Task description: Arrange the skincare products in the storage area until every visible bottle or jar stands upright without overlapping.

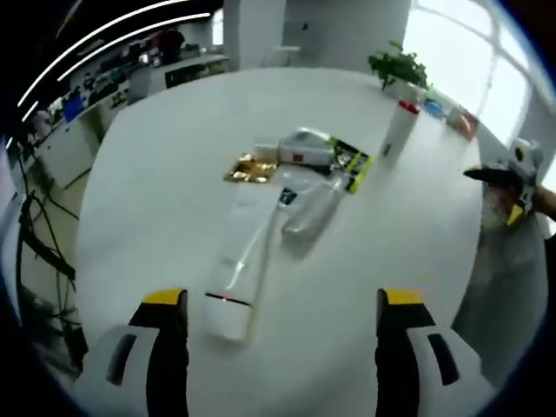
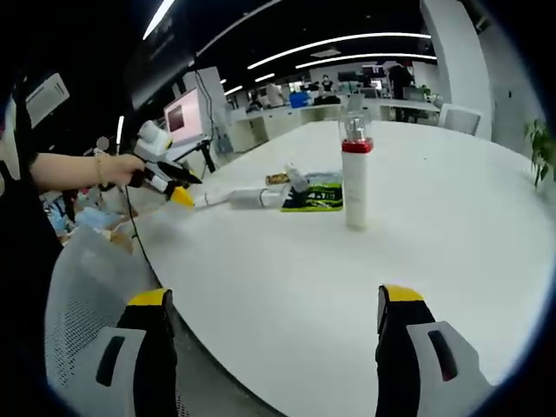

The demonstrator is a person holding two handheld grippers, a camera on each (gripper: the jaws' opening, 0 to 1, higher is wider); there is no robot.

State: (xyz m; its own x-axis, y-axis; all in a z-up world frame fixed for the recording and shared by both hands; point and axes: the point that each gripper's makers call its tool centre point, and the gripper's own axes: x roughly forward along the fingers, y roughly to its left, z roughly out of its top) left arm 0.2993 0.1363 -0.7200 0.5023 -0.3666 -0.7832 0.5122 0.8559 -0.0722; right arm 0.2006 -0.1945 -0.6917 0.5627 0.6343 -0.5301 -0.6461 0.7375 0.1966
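The left tongs (image 1: 282, 326) stand with their jaws wide apart and nothing between them, the yellow-tipped fingers (image 1: 165, 300) angled down toward the bench. The right tongs (image 2: 274, 326) are likewise spread and bare. In the right gripper view the person's bare forearm reaches in from the left, the hand (image 2: 129, 168) closed around the left tongs' handle, holding them level.

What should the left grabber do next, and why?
Probably ease the left gripper forward and close on the long white bottle lying flat on the table. Its jaws are open and the bottle's near end lies between them, just ahead. The red-capped bottle already stands upright, so the lying ones likely need lifting.
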